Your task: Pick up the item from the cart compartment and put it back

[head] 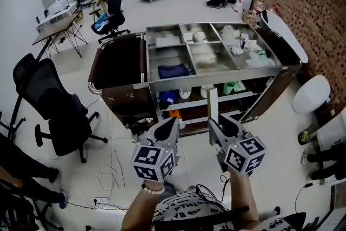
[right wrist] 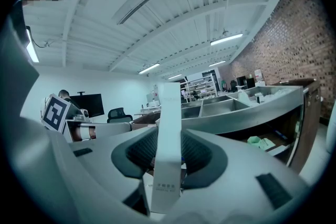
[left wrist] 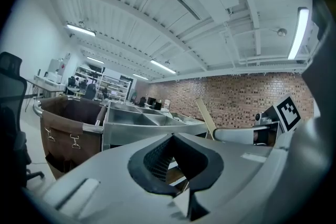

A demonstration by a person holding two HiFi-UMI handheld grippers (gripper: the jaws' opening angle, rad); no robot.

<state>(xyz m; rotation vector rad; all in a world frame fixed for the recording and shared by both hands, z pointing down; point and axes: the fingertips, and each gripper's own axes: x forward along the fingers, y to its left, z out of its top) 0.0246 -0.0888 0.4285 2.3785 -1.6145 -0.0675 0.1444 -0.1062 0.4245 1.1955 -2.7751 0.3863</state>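
The metal cart point(head: 216, 79) stands in front of me, its top tray split into several compartments holding white packets and a dark blue item point(head: 173, 71). My right gripper point(head: 223, 128) is below the cart's front, shut on a slim white box point(head: 213, 111) that stands upright between its jaws. In the right gripper view that white box point(right wrist: 168, 149) rises between the dark pads point(right wrist: 202, 157), with the cart's tray point(right wrist: 247, 110) beyond it. My left gripper point(head: 168, 130) hangs beside the right one with its jaws together and nothing in them. In its own view the left gripper point(left wrist: 174, 139) points towards the cart point(left wrist: 136, 126).
A brown bag point(head: 116, 70) hangs on the cart's left end. A black office chair point(head: 57, 111) stands to the left, and cables point(head: 111, 173) lie on the floor near my feet. White rounded objects point(head: 311, 93) sit by the brick wall on the right. The cart's lower shelves point(head: 216, 101) hold more items.
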